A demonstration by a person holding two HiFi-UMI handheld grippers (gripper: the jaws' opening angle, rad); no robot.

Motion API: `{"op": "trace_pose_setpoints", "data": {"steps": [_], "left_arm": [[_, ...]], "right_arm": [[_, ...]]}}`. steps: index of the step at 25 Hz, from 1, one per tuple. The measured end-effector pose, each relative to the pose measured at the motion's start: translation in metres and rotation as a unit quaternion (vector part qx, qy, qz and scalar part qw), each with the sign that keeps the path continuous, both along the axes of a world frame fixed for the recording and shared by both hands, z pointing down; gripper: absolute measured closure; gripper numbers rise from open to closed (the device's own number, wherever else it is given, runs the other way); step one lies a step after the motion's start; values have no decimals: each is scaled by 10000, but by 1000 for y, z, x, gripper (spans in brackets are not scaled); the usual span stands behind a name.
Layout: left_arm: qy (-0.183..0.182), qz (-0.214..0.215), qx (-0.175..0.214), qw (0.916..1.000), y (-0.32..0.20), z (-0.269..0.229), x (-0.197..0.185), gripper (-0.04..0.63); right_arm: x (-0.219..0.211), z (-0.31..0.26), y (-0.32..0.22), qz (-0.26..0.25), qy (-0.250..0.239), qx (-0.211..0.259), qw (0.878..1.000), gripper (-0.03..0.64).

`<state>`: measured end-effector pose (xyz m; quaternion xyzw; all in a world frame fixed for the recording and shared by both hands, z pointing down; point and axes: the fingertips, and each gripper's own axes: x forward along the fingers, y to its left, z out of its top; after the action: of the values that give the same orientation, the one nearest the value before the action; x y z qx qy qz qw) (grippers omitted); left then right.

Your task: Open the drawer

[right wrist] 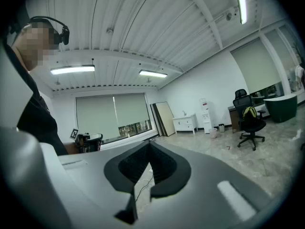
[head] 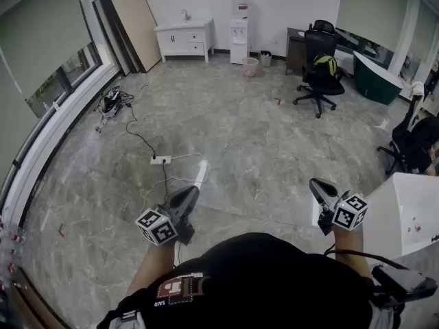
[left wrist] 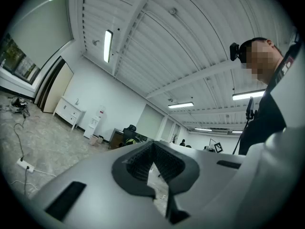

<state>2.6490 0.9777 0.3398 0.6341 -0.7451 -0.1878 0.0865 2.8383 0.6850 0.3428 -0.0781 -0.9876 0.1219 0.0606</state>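
Drawer (head: 195, 37) is sitting in the white cabinet (head: 180, 27) against the far wall, well apart from both tools across the bare floor (head: 226, 136). Left tool (head: 191, 194) and right tool (head: 315, 185) are each holding their jaws pressed together, gripping nothing. Shirt patch (head: 180, 286) print is showing too small to read.

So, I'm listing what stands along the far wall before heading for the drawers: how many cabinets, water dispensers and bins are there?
White drawer cabinet: 1
Water dispenser: 1
Bins: 2, the pink bin and the dark bin
Total: 4
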Motion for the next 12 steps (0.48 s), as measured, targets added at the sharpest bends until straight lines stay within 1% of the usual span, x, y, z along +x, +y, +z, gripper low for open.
{"op": "trace_pose_setpoints", "data": {"steps": [12], "left_arm": [[-34,-53,18,10000,9,0,-9,595]], "right_arm": [[-11,-2,6,-65,-5,79,9999,622]]}}
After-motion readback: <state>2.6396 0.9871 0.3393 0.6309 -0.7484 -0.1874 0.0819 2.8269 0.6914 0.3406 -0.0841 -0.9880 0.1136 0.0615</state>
